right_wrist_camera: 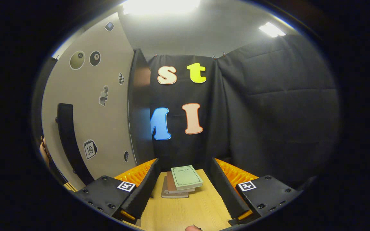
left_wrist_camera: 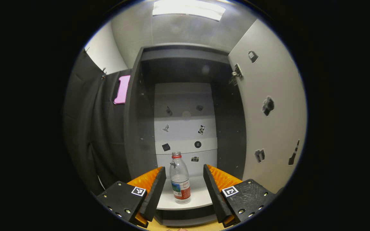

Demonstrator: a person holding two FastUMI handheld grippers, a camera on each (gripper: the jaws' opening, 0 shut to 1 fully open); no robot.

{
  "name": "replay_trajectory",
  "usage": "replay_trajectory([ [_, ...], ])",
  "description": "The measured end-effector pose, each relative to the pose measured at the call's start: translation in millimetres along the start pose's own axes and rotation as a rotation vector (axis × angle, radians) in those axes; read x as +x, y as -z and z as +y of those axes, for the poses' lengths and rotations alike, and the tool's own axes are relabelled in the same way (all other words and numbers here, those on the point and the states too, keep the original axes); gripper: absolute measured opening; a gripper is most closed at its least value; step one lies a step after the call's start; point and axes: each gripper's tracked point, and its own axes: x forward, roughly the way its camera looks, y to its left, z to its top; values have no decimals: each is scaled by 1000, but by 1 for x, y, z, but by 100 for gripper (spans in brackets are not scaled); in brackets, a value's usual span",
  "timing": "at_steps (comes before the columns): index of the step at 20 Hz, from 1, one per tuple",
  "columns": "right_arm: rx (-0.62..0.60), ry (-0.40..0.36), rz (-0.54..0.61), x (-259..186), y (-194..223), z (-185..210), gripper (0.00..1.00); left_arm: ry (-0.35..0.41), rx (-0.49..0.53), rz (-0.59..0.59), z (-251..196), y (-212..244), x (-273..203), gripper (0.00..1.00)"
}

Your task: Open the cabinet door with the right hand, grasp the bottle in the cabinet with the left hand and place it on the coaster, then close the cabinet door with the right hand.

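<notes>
The dark cabinet (left_wrist_camera: 134, 128) stands open, its pale door (left_wrist_camera: 270, 128) swung out to the right. A clear plastic bottle (left_wrist_camera: 180, 179) with a red cap and a red label stands upright on the white bottom shelf (left_wrist_camera: 201, 196). My left gripper (left_wrist_camera: 184, 169) is open in front of the cabinet. The bottle shows between its fingers but farther in, untouched. In the right gripper view the door (right_wrist_camera: 106, 122) is at the left with its long black handle (right_wrist_camera: 66, 138). My right gripper (right_wrist_camera: 184, 161) is open over the wooden table (right_wrist_camera: 185, 211), holding nothing and apart from the handle.
A small stack of books (right_wrist_camera: 182, 180) lies on the table beyond the right gripper. The black cloth wall (right_wrist_camera: 268, 112) closes off the back and right. Stickers dot the cabinet's back panel (left_wrist_camera: 185, 128). Part of a hand (right_wrist_camera: 43, 150) shows past the door's edge.
</notes>
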Motion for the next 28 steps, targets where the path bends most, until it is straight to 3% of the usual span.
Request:
replay_trajectory([
  [7, 10, 100, 30, 14, 11, -6, 100, 11, -29, 13, 21, 15, 61, 68],
  [18, 25, 158, 56, 26, 23, -1, 100, 34, -31, 86, 24, 57, 115, 68],
  [22, 24, 165, 53, 23, 24, -5, 100, 32, -40, 103, 25, 63, 115, 68],
  [24, 31, 159, 50, 22, 23, -5, 100, 34, -49, 92, 26, 58, 109, 59],
  [28, 30, 129, 41, 22, 20, -3, 100, 27, -41, 46, 30, 38, 89, 59],
])
